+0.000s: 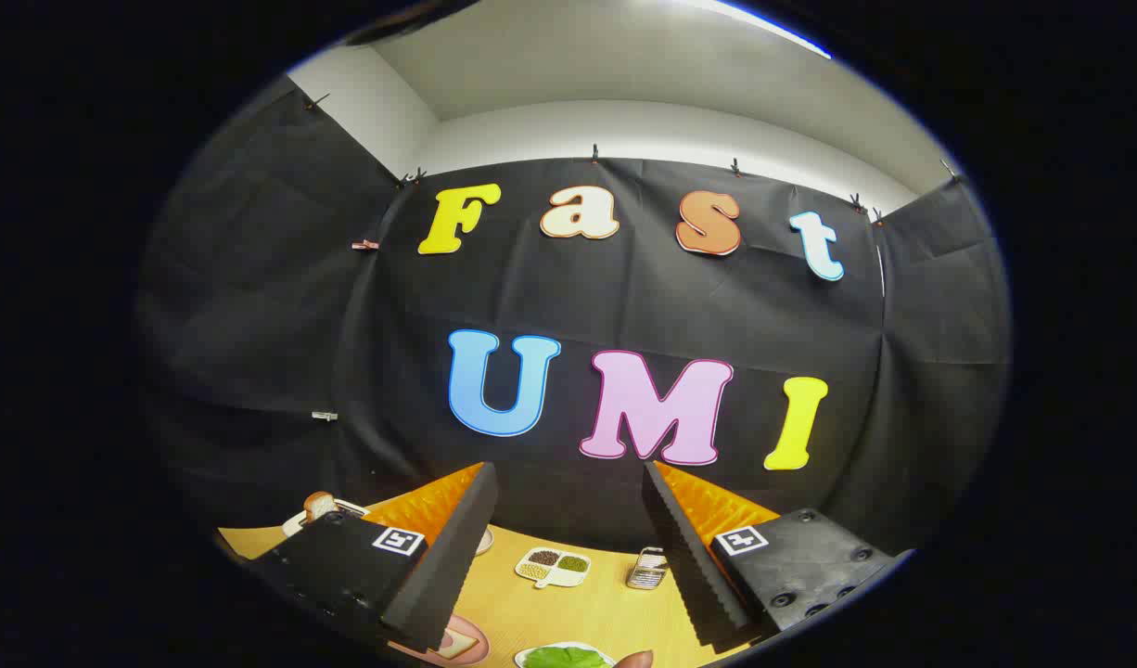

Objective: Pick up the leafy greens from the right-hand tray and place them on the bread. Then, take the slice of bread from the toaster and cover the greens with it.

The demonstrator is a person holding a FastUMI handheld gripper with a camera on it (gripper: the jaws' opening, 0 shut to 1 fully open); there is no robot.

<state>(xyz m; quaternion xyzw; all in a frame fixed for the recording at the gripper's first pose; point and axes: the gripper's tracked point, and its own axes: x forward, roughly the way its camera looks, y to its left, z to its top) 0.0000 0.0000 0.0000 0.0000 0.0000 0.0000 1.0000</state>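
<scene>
The gripper [568, 520] was held up high over a yellow wooden table [568, 608], and it looked out at the black cloth wall of the booth. Its two fingers were spread wide apart. Nothing was between them, and they touched nothing.

The leafy greens [567, 658] lay far down below, on a small white tray [531, 655]. They sat under the gap between the two fingers, a bit closer to the right finger. The greens were well apart from the fingers. Just beside the greens, on their right, a small round brownish thing [635, 660] peeked in. It was too cut off to tell what it was.

A slice of bread [455, 642] lay on a pink plate [476, 640]. Most of it hid behind the tip of the left finger. It was near the greens, on their left.

The toaster [341, 510] stood far back on the left, past the left finger, with a slice of bread [319, 505] sticking up out of it.

Out beyond the fingers, in the gap between them, sat a white dish [555, 566] with small heaps of dark, green and pale bits in its cups. A small silver thing [647, 568] stood just beside the right finger.
</scene>
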